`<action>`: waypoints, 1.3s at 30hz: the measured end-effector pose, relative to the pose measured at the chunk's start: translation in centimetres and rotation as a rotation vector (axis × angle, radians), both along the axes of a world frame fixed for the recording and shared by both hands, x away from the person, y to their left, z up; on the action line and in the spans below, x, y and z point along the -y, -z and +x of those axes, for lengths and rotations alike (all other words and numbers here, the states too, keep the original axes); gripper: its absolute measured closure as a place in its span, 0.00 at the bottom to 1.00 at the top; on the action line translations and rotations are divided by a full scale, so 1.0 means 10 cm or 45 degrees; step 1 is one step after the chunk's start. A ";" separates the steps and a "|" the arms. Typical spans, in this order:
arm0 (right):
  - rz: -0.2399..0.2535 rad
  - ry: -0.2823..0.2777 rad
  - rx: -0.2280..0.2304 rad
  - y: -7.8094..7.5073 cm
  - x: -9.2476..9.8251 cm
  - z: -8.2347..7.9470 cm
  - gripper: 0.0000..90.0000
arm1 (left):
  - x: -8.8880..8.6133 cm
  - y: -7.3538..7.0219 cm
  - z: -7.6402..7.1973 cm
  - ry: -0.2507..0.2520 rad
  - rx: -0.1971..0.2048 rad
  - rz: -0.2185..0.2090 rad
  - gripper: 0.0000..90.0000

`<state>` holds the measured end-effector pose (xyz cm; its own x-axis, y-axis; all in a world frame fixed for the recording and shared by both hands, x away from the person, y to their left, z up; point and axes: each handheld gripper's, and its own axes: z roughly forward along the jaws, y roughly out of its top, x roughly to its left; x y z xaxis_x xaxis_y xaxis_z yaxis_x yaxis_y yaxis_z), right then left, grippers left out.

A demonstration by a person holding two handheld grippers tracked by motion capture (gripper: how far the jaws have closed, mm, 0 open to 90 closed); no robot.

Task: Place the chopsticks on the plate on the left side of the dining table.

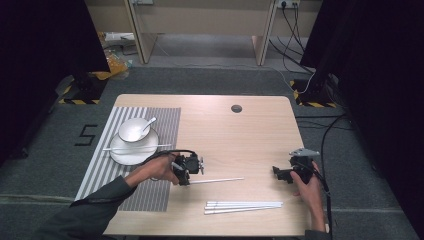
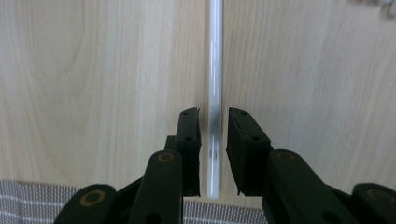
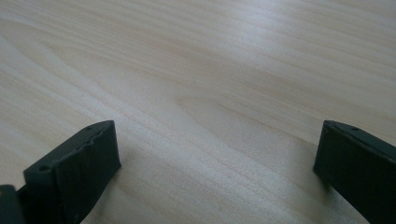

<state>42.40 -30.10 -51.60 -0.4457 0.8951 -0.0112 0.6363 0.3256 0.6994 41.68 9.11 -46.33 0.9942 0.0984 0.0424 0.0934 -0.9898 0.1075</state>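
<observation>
Item: white chopstick (image 2: 214, 88), single, lying flat on the wooden table (image 1: 240, 135) just right of the striped placemat (image 1: 150, 195), near end between the jaws of the left gripper (image 2: 214, 126). The jaws stand slightly apart, a sliver of gap on each side of the stick, pads not pressing on it; released, or not yet gripped.

Handling note: as I judge it, a thin round stick rolls easily, so the jaws want to be centred on it and closed squarely, low to the wood, before any lift; holding near one end will let the far end droop.

Item: right gripper (image 1: 286, 173), resting at the right edge of the table, jaws wide apart over bare wood, nothing between them.

Item: further white chopsticks (image 1: 244, 206), a small bundle, side by side near the front edge, well apart from both grippers.

Container: white bowl (image 1: 134, 131) standing on a white plate (image 1: 131, 154), both on the placemat. In the bowl, a white spoon (image 1: 149, 124), handle leaning over the rim. Across the plate, one more chopstick (image 1: 137, 147)
</observation>
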 end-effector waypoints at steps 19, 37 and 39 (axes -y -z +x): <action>0.001 0.000 0.002 0.00 0.00 0.00 0.00 | 0.55 0.00 0.05 0.026 -0.001 -0.026 0.83; 0.001 0.000 0.002 0.00 0.00 0.00 0.00 | 0.72 0.04 0.06 0.042 -0.016 0.000 0.84; 0.002 0.001 0.001 0.00 0.00 0.00 0.00 | 0.72 0.05 0.07 0.045 -0.019 0.008 0.84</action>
<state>42.40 -30.10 -51.62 -0.4451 0.8954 -0.0106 0.6357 0.3243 0.7005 42.36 1.86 -46.85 0.9976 0.0629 0.0283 0.0598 -0.9932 0.0999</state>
